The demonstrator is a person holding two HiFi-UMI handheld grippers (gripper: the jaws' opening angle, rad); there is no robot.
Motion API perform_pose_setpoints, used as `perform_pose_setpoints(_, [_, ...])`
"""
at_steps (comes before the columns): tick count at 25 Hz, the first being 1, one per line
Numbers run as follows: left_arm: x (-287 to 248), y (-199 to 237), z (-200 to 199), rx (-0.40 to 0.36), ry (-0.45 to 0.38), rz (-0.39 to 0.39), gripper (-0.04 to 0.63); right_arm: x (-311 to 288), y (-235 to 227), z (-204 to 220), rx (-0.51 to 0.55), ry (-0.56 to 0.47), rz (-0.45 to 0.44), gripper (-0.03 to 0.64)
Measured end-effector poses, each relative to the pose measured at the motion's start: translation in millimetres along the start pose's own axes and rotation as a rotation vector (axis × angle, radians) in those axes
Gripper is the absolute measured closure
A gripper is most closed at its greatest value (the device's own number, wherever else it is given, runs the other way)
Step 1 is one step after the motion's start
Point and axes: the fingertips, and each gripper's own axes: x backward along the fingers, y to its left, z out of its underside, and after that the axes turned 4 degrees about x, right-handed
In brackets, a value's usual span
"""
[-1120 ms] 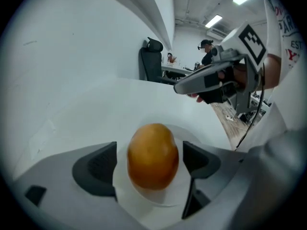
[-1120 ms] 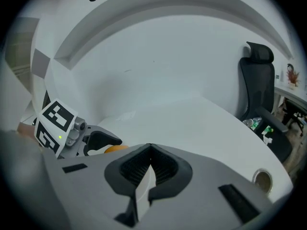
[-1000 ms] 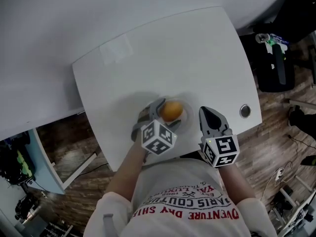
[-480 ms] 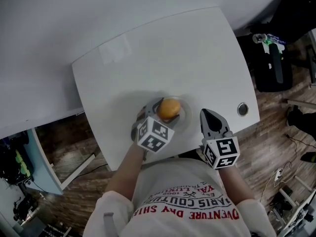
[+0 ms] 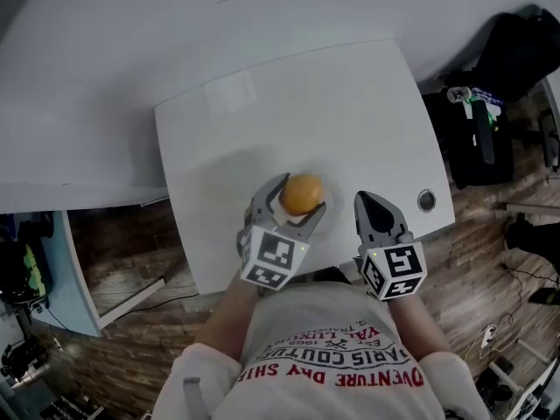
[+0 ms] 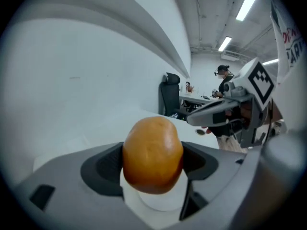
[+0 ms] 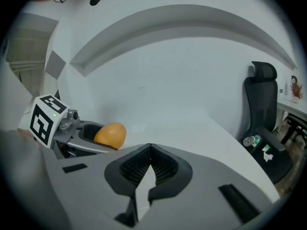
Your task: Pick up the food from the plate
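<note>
Closed in, left tool now clamps the orange food.

A white table is standing on a brown wood-plank floor, its far edge running close to a pale, curving wall. A black office chair is sitting just off the table's right side (a high-backed one with a headrest), and long strip lights are glowing on the ceiling overhead.
</note>
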Motion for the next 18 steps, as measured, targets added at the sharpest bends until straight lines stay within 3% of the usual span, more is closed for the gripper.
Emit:
perform_pose_setpoints(6, [71, 6, -44, 0.046, -0.231, -0.108, 0.236, 24, 30, -35, 0.033, -0.089, -0.044, 0.609])
perform_pose_setpoints(18, [191, 17, -58, 0.083, -0.487, -0.398, 0.236, 61, 99, -75, 0.216, -0.234, -0.135, 0.609])
